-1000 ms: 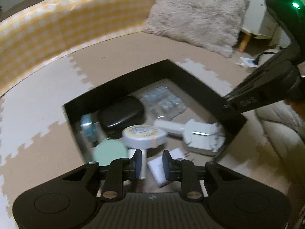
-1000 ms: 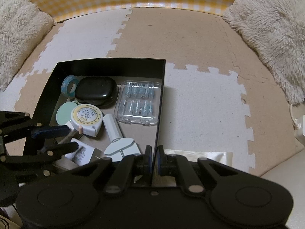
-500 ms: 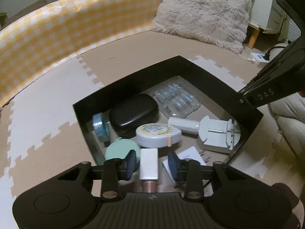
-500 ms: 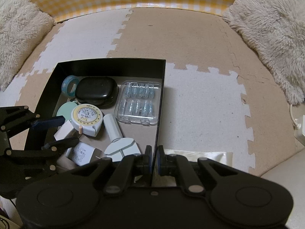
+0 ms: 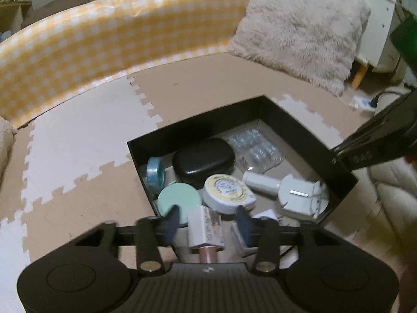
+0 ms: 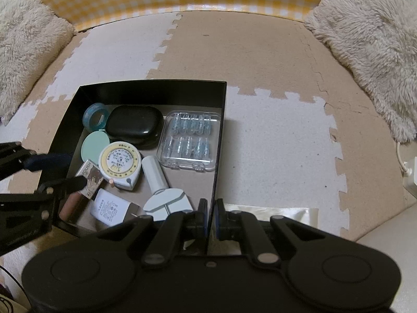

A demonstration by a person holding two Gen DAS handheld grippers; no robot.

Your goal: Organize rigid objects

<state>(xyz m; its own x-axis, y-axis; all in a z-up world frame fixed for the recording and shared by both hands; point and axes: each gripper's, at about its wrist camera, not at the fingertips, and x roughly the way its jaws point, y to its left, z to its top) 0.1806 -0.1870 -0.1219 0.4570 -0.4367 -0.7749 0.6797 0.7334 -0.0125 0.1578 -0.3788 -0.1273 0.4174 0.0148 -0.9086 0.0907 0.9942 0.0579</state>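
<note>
Foam-mat floor: left gripper (image 5: 207,217) jaws now wider around polish bottle (image 5: 206,228); right gripper (image 6: 210,217) clamping box wall (image 6: 219,140).

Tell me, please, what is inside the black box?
The box holds a tape roll, black case, clear tray, tape measure and polish bottle. What lies beneath them is hidden.

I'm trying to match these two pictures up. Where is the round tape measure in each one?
Left wrist: tape measure sits low centre, just beyond the left gripper.
Right wrist: tape measure lies left of centre, inside the box.
Shared landmark: the black case lies just behind it in both.
</note>
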